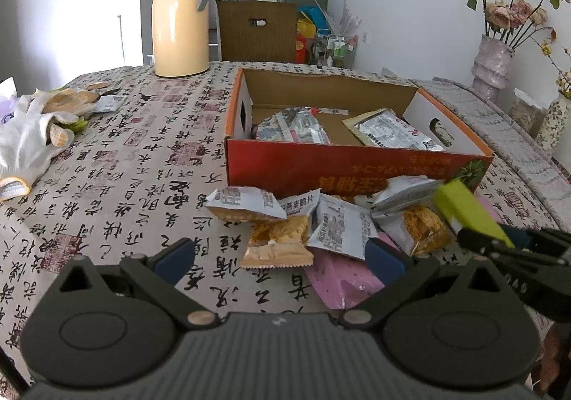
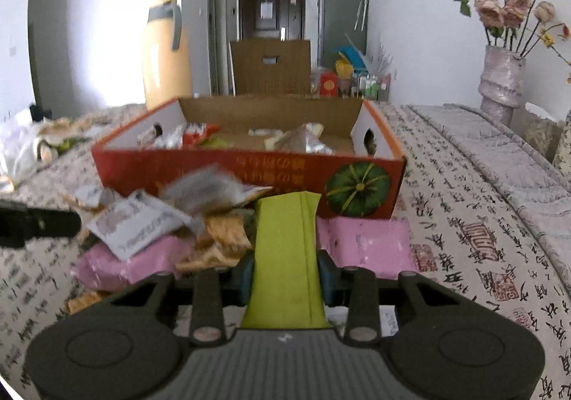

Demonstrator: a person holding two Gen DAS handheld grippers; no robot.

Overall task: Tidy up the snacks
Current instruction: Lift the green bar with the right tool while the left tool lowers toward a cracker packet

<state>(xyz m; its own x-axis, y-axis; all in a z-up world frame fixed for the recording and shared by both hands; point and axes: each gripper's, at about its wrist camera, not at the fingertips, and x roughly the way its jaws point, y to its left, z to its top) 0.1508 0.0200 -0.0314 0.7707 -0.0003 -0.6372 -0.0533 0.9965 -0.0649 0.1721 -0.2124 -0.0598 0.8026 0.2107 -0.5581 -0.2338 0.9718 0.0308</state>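
From the left wrist camera, the red cardboard box [image 1: 342, 168] stands open on the tabletop [image 1: 117, 164], which is covered by a calligraphy-printed cloth. Inside the box lie two silvery printed snack packets: one bulging packet [image 1: 292, 126] toward the left wall, one flatter packet [image 1: 396, 130] toward the right, by a wall with a handle cut-out. Bare cardboard floor shows between and behind them. Just in front of the box sits a loose heap of snack packets [image 1: 314, 218], white-printed and orange ones overlapping, with a pink packet [image 1: 339, 278] underneath. The left tongs [image 1: 282, 255] hang spread wide above the heap, nothing between the blue pads. At the right, the right tongs [image 1: 474, 221] pinch a lime-green packet [image 1: 464, 207] beside the heap. A yellow thermos jug [image 1: 180, 18] stands behind the box; white gloves [image 1: 32, 135] lie far left.

From the right wrist camera, the lime-green packet [image 2: 287, 250] is clamped between the blue pads of the right tongs [image 2: 287, 275], its free end pointing at the box's front wall [image 2: 249, 178], close before it. The box holds several crinkled silvery packets [image 2: 303, 143], one with red on it; the picture is blurred. The heap [image 2: 171, 218] lies left of the green packet, the pink packet [image 2: 364, 246] beneath and to its right.
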